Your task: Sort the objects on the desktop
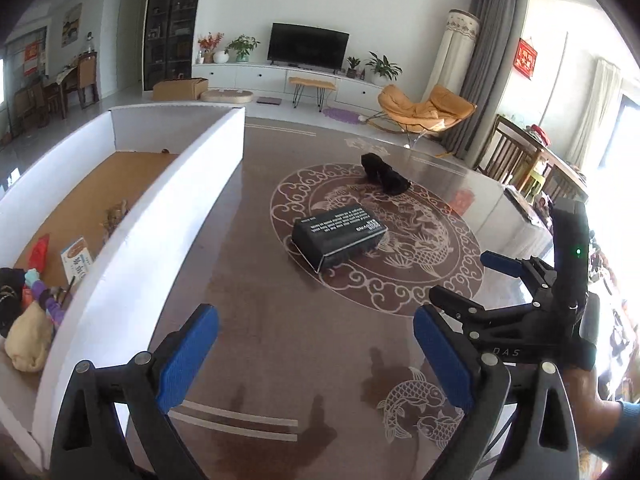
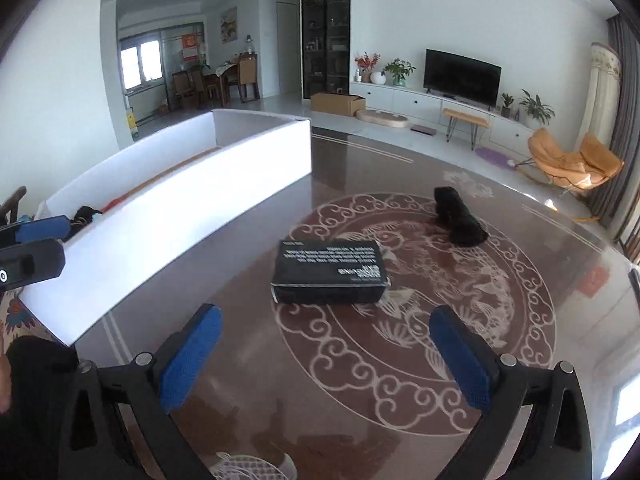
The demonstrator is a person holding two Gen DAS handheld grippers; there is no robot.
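A black box with white print (image 1: 339,237) (image 2: 331,277) lies on the brown patterned table (image 1: 280,344) (image 2: 360,392). A black rolled cloth item (image 1: 385,174) (image 2: 459,216) lies beyond it. A white-walled bin (image 1: 136,240) (image 2: 192,208) stands at the left and holds several items, among them a cream pouch (image 1: 30,338), a purple item (image 1: 50,300) and a small card (image 1: 78,258). My left gripper (image 1: 316,360) is open and empty, above the table's near side. My right gripper (image 2: 326,360) is open and empty, just short of the box; it also shows in the left wrist view (image 1: 470,278).
The table's glossy top reflects light at the right. The bin's long white wall runs along the table's left side. Beyond the table are a TV (image 1: 307,45), a cardboard box (image 1: 180,89) on the floor, an orange chair (image 1: 424,110) and wooden chairs (image 1: 520,156).
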